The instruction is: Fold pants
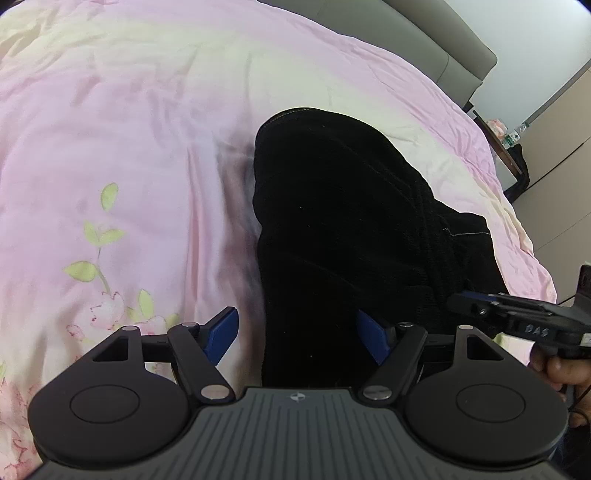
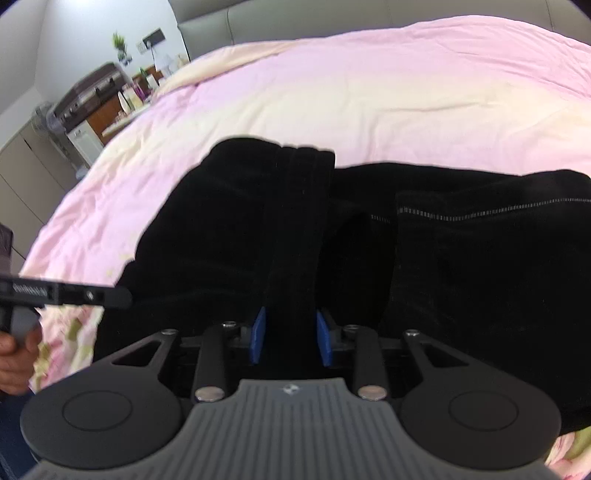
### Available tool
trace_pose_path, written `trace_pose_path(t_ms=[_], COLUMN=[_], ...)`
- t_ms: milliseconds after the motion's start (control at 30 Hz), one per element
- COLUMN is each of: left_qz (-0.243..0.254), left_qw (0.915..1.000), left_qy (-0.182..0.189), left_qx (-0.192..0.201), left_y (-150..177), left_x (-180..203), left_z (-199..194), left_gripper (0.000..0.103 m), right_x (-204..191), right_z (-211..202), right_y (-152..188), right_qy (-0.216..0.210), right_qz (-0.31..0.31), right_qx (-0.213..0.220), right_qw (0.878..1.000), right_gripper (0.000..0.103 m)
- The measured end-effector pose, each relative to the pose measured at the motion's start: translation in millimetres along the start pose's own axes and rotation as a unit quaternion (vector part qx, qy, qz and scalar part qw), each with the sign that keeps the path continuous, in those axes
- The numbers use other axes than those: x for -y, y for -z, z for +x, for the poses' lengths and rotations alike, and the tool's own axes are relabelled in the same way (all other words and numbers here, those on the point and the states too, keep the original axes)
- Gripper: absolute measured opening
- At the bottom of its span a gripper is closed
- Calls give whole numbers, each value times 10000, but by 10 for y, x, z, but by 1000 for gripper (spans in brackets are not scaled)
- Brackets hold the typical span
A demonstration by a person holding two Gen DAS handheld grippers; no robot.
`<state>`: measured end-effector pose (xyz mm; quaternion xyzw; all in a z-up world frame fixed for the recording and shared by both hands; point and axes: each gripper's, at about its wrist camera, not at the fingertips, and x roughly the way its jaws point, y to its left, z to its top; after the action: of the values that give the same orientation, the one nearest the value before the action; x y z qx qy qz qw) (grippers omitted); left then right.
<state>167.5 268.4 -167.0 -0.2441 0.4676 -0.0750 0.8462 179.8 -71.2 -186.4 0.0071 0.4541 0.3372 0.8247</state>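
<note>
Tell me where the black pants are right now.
The black pants lie bunched on the pink bedspread, centre-right in the left wrist view; a fold sits between the right gripper pads.

Black pants (image 1: 332, 206) on pink (floral) bedspread (image 1: 129, 129).

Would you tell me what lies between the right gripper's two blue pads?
A thick fold of the black pants runs up between the right gripper pads, seen in the right wrist view.

A pink floral quilt (image 1: 147, 147) covers the bed, with a grey headboard (image 2: 295, 11) and cluttered dresser (image 2: 107, 107) beyond.
</note>
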Motion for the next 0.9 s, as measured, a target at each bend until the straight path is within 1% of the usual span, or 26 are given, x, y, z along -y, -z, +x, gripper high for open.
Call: trace_pose_path(t_ms=[167,233,300,367,400,467,533,600,633,667,733,800,833,900], left_qz=[49,51,70,123,133,94,56,31,34,38,69,110,144,292], left_qw=[9998,9995,9996,9998,9997,9993,9990,9987,9985,9982,9974,9964,9960,9959], left_qy=[17,-21,-46,-156,-210,-258,-243,-239,-258,-297,-355,-424,-478,-519], left_qx=[-210,-305,-256,-33,67,255,366,457,485,519,618,722,741,677], left_y=[35,56,60,46,43,46,42,27,19,10,-3,-17,-24,-55], left_x=[25,10,-12,1,4,-1,-12,-12,-10,1,23,57,80,168], left_z=[54,82,62,-21,-63,-133,-177,-206,-214,-223,-250,-274,-279,-283], left_gripper=[87,88,89,87,86,82,82,82,82,82,82,82,82,82], right_x=[75,45,11,77,156,375,591,805,907,1031,1271,1534,1646,1863], right_z=[140,136,75,-95,-223,-470,-685,-864,-934,-1010,-1115,-1180,-1196,-1223], right_y=[30,24,-29,-67,-82,-93,-86,-51,-21,28,135,266,316,405], right_qy=[25,65,24,-158,-212,-257,-67,259,397,516,684,765,782,762], right_qz=[164,7,-149,-155,-46,279,485,545,616,764,1205,1878,2205,2883], right_qx=[-210,-275,-273,-21,170,511,743,859,909,961,1119,1253,1301,1463], right_qw=[9996,9996,9995,9998,9996,9980,9960,9945,9932,9911,9840,9712,9635,9432], right_gripper=[25,26,26,26,26,26,26,28,33,34,39,39,40,41])
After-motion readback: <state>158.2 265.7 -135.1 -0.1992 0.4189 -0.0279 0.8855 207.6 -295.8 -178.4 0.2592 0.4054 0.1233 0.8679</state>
